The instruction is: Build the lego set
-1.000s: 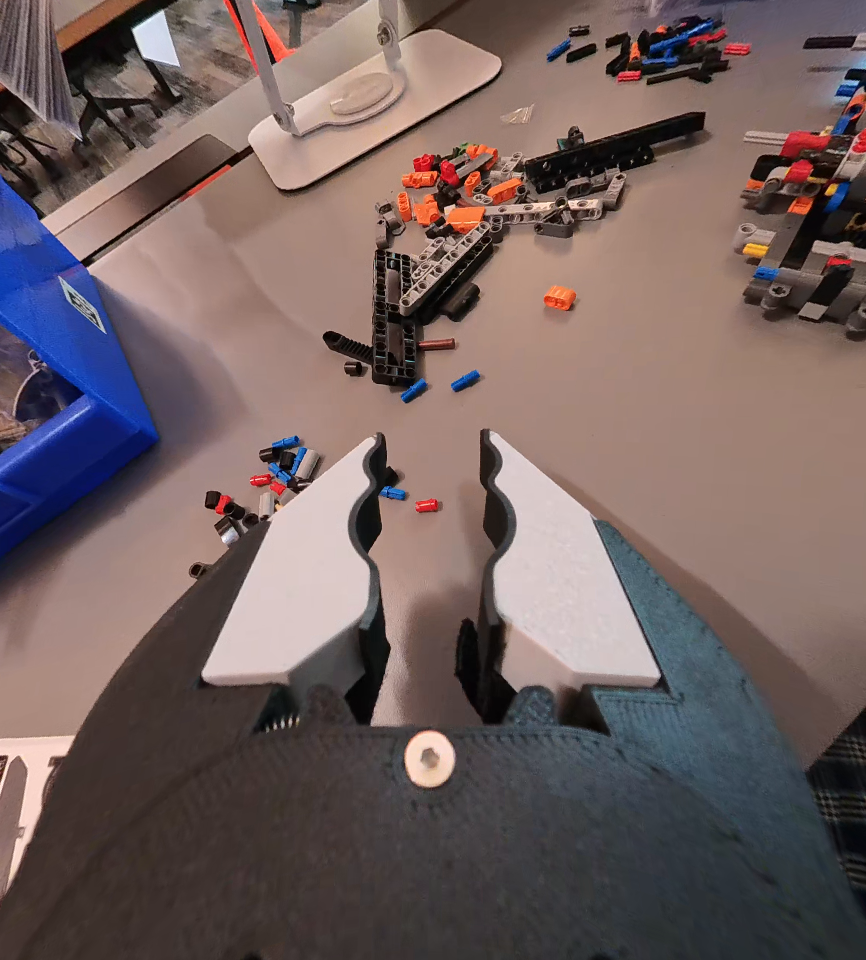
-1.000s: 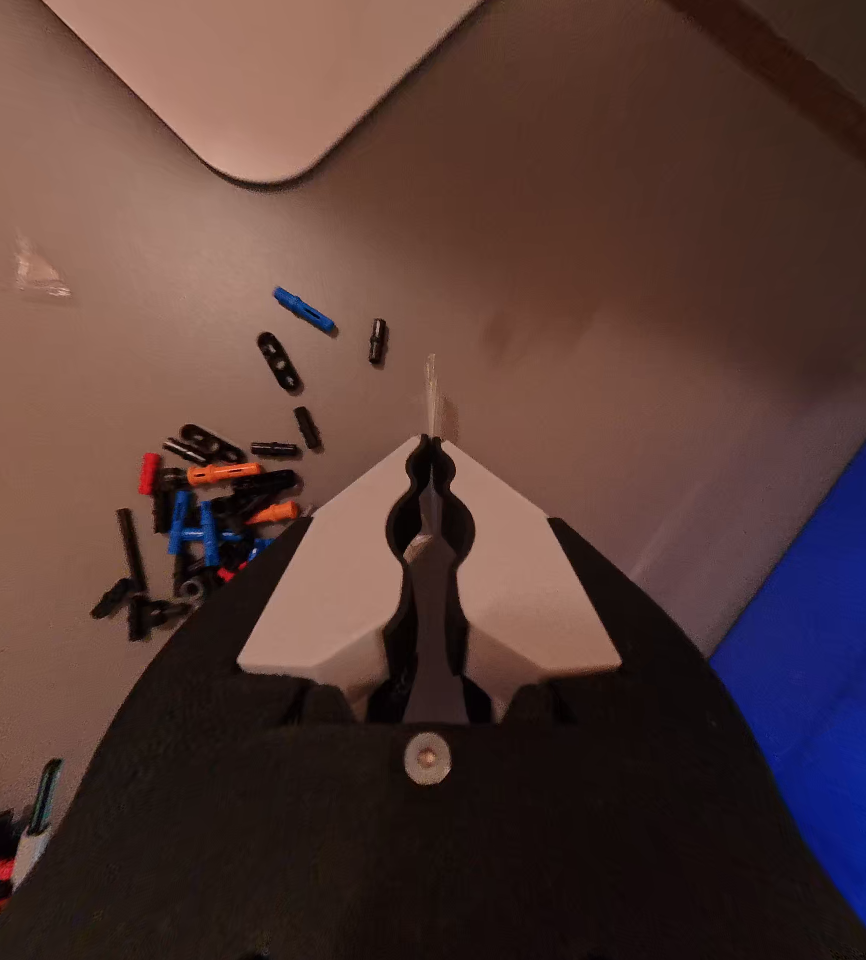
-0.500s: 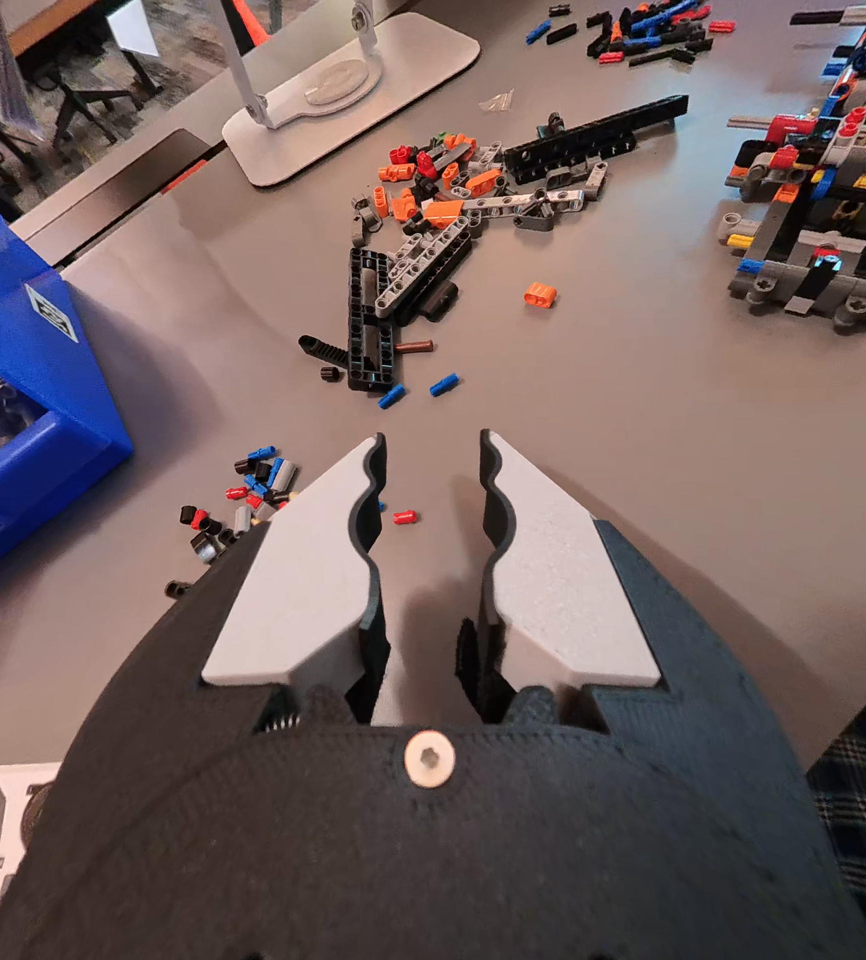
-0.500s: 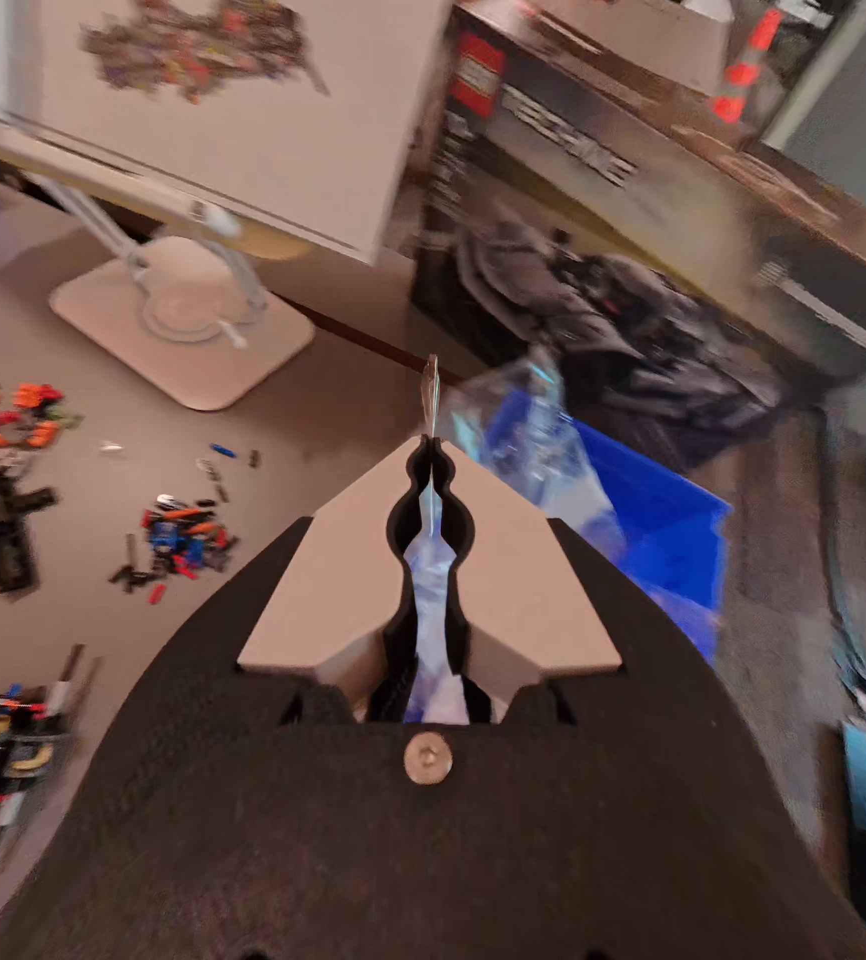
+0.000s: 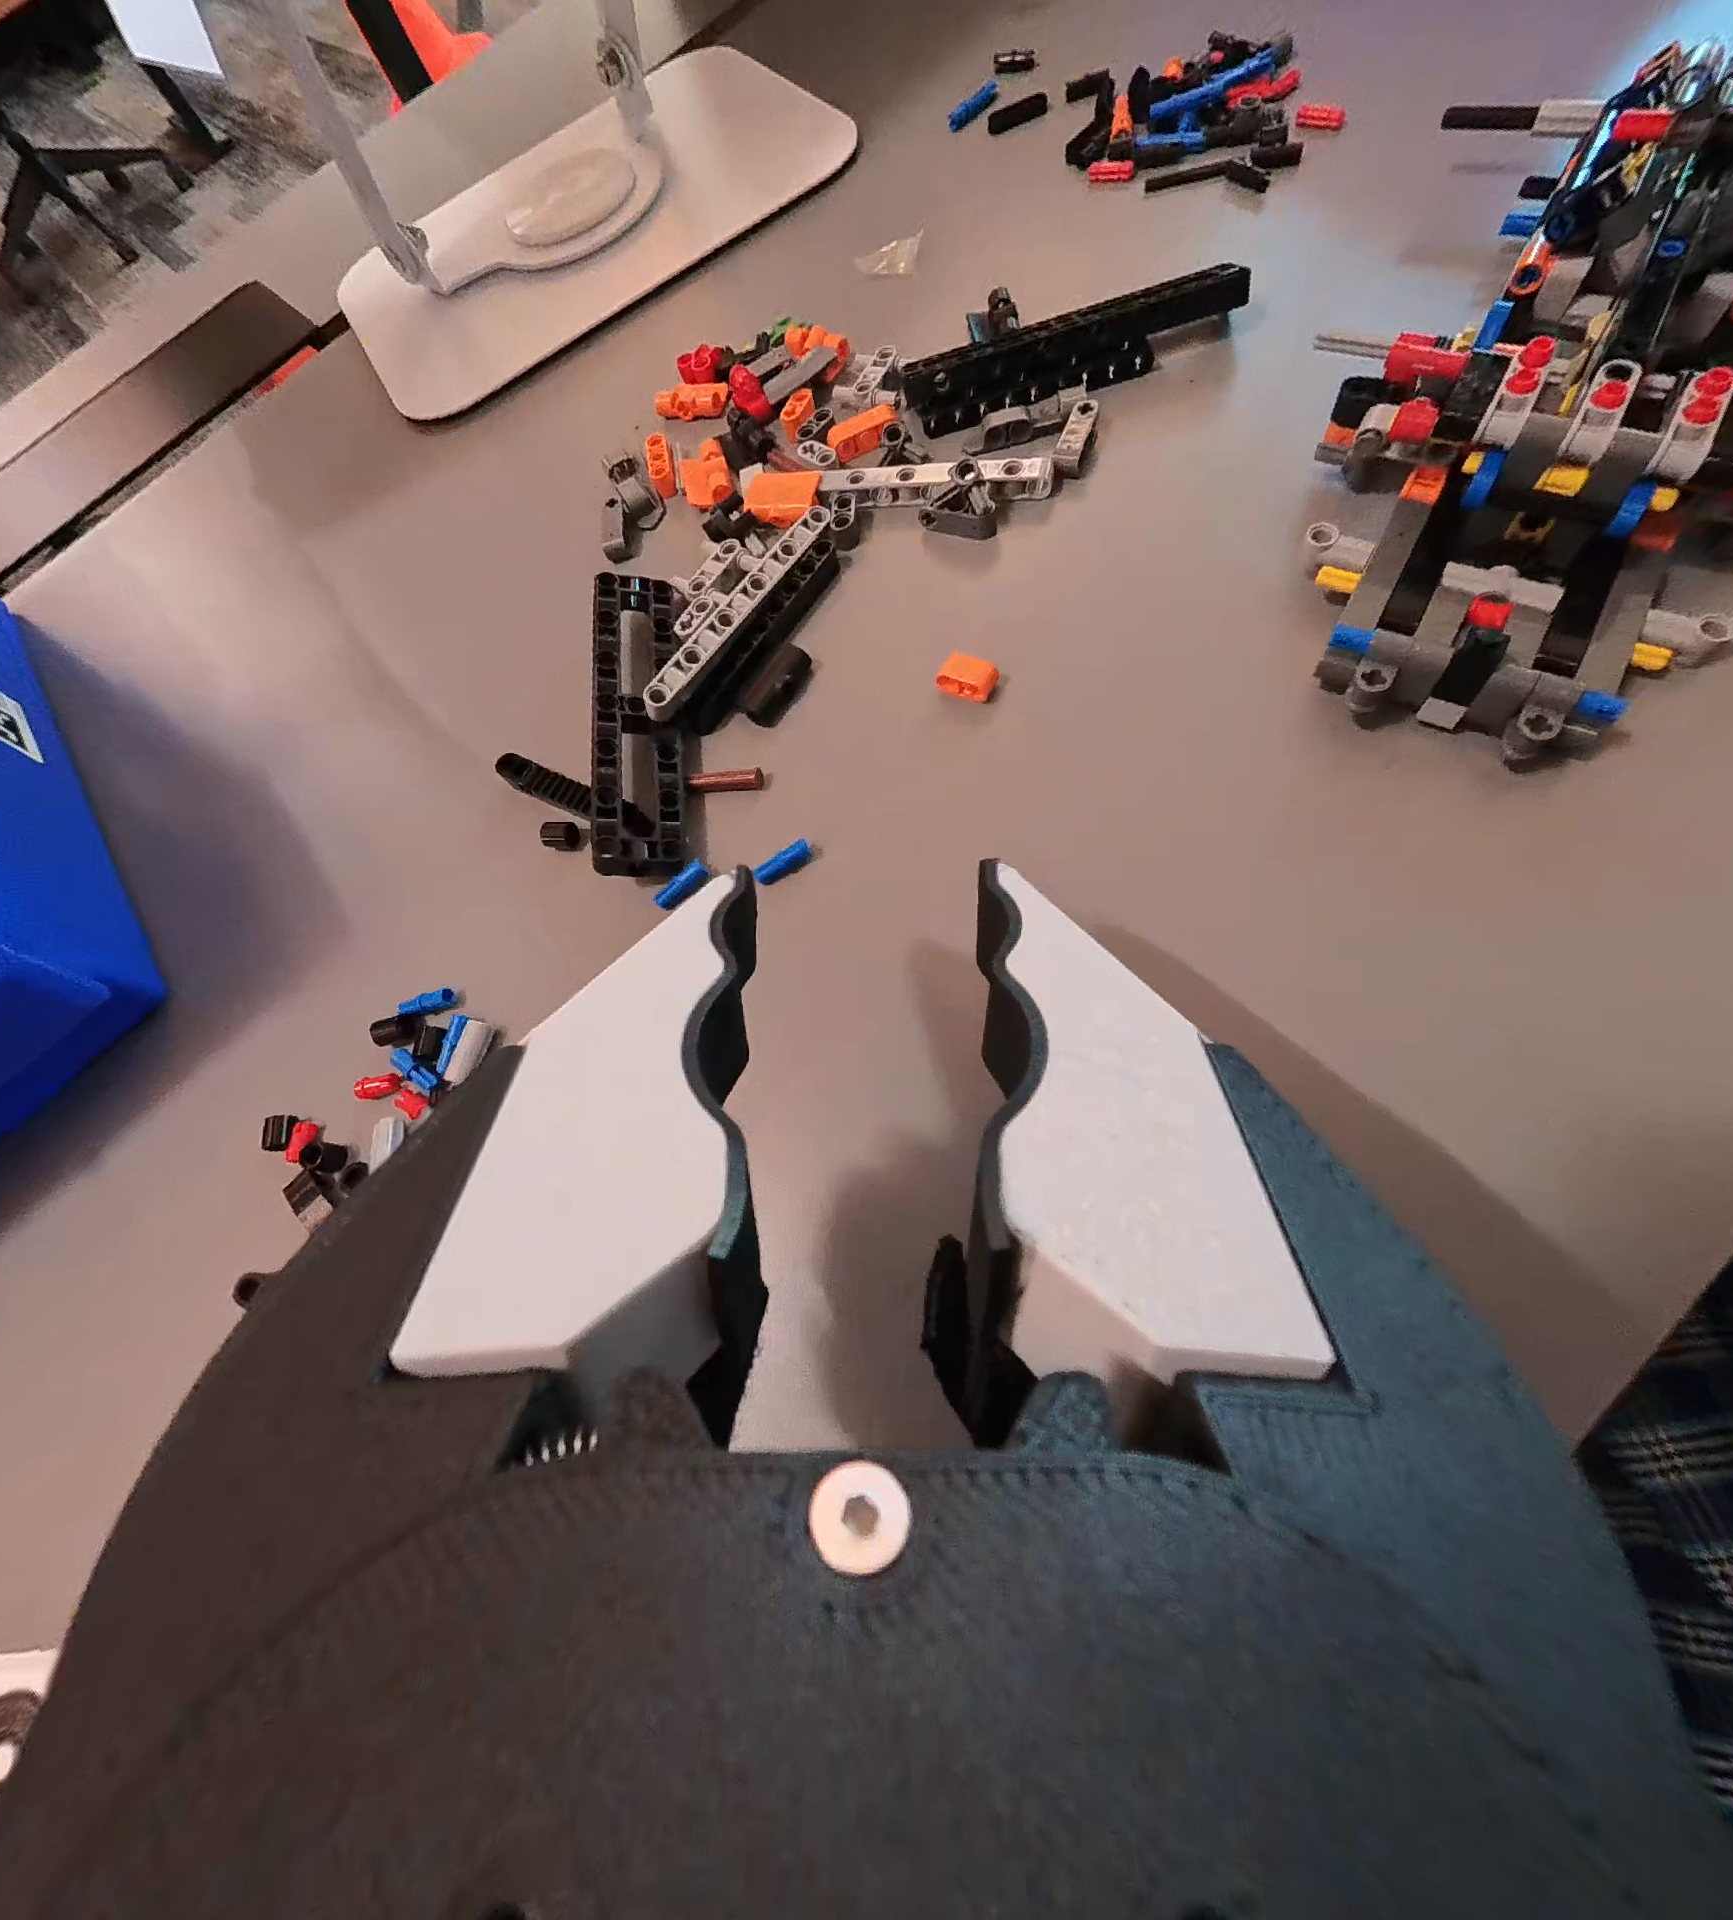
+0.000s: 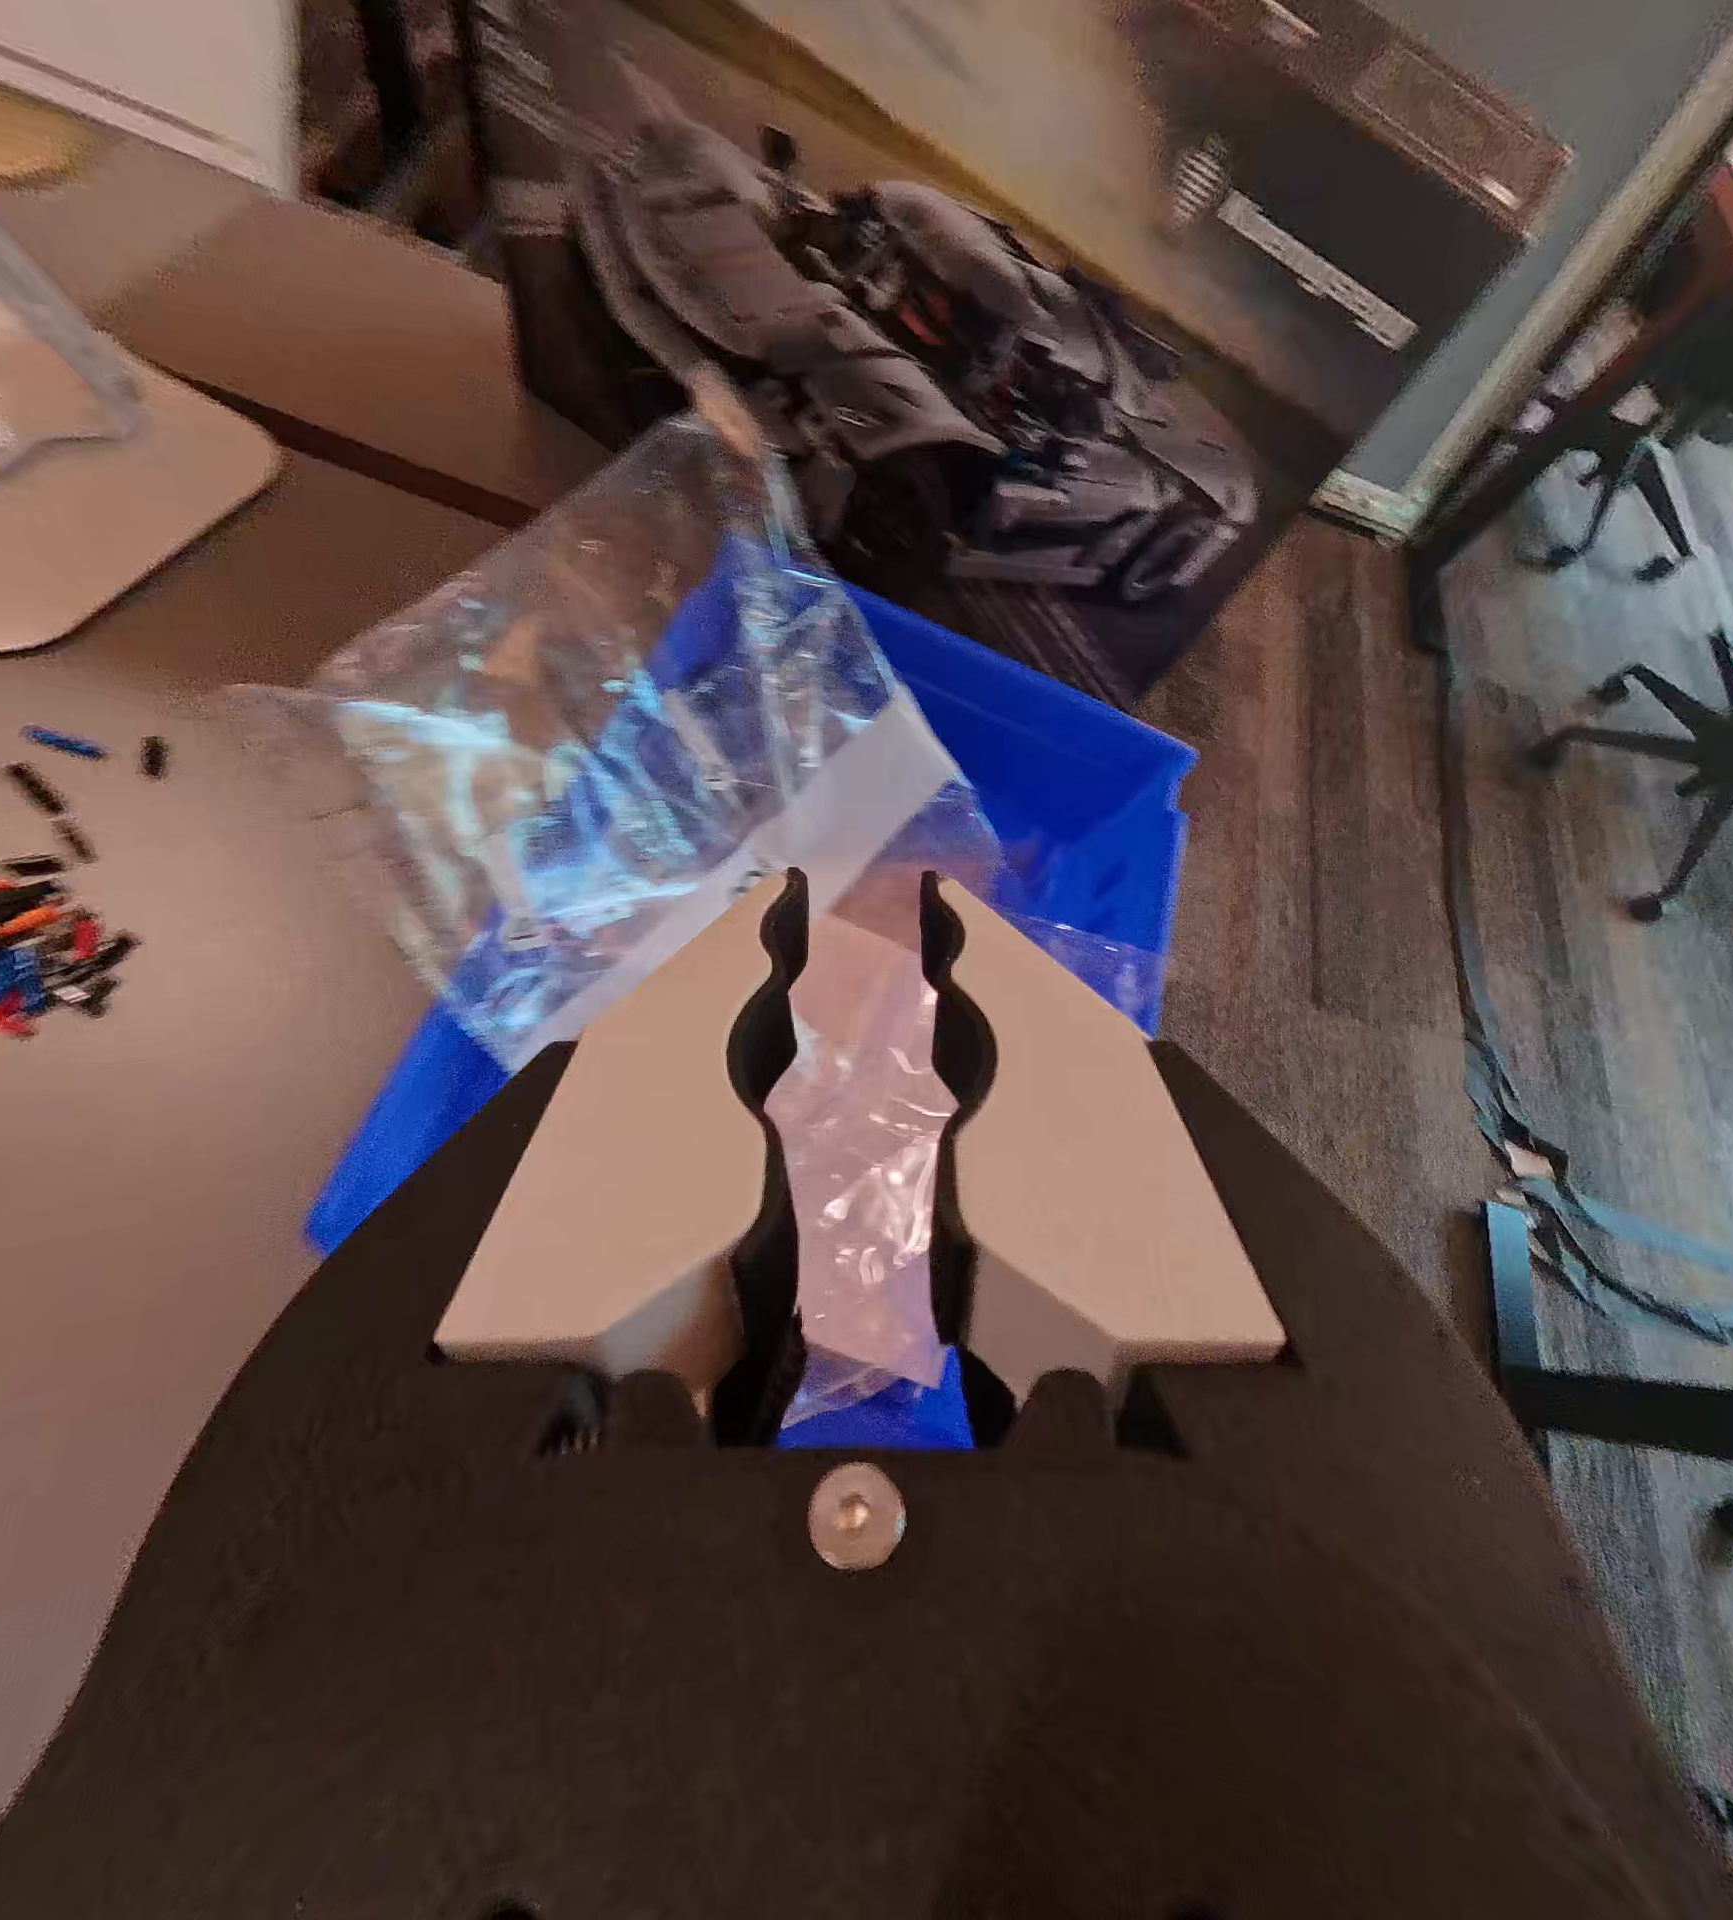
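Blue plastic bin [image 6: 1070, 748] sits at frame centre in the right wrist view, the crumpled clear plastic bag [image 6: 613, 748] above it. The right gripper [image 6: 857, 883] stands narrowly parted, apparently releasing; best let go squarely over the bin. At upper right of the left view, the half-built brick vehicle [image 5: 1568, 499] waits; the left gripper [image 5: 862, 883] gapes wide, empty.

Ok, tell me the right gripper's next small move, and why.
Probably draw the right gripper back toward the table. Its jaws are parted, and the clear plastic bag hangs loose over the blue bin, apparently released. The left gripper is open and empty over the table.
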`<state>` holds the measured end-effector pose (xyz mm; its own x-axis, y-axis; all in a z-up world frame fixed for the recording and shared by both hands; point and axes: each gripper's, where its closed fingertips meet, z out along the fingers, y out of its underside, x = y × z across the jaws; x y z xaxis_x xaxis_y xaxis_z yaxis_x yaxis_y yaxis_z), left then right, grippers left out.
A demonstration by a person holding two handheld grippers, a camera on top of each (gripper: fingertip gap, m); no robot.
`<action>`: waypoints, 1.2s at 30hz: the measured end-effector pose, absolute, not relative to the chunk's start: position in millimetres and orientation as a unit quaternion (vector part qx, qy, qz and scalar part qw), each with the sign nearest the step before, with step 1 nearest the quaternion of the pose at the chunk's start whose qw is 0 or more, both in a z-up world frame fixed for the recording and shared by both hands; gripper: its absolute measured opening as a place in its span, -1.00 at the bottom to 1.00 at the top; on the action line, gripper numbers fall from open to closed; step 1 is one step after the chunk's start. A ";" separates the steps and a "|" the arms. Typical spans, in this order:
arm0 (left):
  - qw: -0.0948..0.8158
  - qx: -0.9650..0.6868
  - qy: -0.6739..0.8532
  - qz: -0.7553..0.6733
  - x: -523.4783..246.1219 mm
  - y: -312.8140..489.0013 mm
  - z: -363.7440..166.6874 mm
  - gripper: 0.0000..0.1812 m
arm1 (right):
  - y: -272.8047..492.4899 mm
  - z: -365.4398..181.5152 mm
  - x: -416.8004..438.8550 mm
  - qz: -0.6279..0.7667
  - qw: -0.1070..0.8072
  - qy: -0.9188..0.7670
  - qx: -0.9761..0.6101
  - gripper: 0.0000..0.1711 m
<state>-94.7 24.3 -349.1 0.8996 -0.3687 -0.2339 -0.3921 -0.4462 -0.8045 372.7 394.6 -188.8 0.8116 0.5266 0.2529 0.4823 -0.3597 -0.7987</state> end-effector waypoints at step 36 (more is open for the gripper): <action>0.487 -0.854 0.106 0.152 -220.5 -35.5 -323.5 -0.54 | 161.4 -249.8 128.6 0.244 0.410 -0.606 -0.637 -0.64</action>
